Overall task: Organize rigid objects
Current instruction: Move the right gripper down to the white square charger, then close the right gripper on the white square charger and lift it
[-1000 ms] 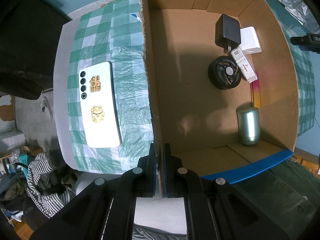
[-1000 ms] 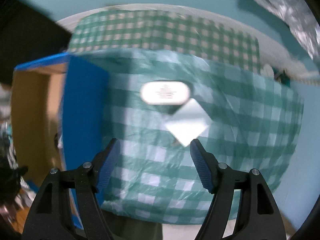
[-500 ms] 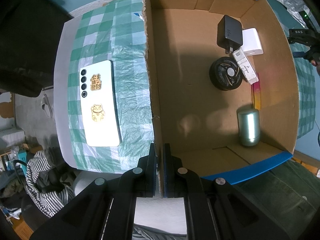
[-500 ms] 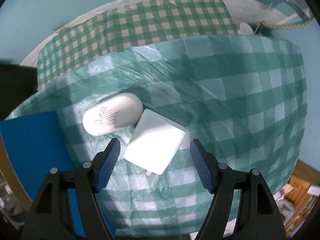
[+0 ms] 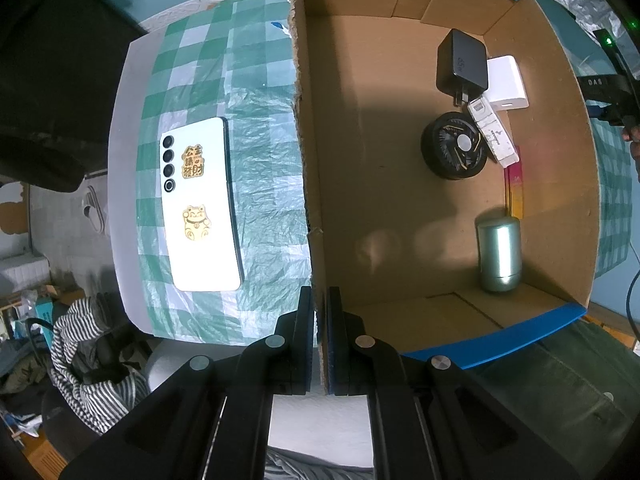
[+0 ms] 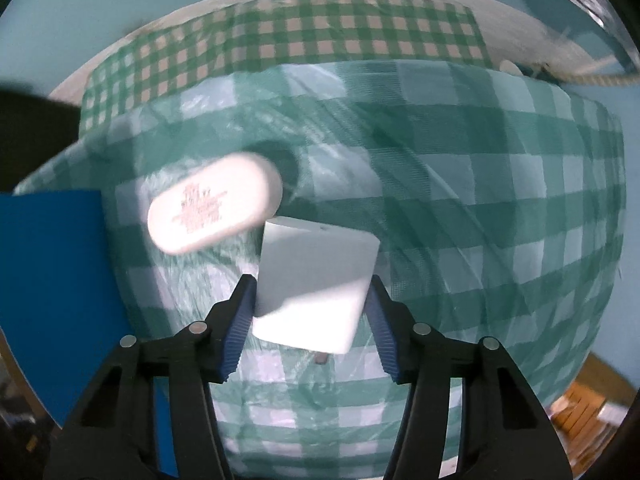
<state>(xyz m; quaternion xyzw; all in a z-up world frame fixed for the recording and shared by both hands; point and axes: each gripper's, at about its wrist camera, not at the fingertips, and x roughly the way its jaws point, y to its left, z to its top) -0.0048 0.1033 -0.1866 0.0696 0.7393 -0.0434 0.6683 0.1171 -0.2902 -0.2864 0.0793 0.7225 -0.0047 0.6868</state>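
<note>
Dim, teal-tinted indoor light; strong fisheye warp, dark corners. Left wrist view sharp, soft shadows inside cardboard box (image 5: pixel 400 208). Right wrist view motion-blurred, white charger (image 6: pixel 316 284) half-shaded.

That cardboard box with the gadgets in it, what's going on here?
A person is tidying small gadgets into the cardboard box using two hand-held grippers. The left gripper is shut on the box's side wall, steadying it. The right gripper is closing its jaws around a white square charger on the checked tablecloth, beside a white oval case. A phone lies outside the box, while a black charger, a small fan and a green cylinder are inside.
</note>
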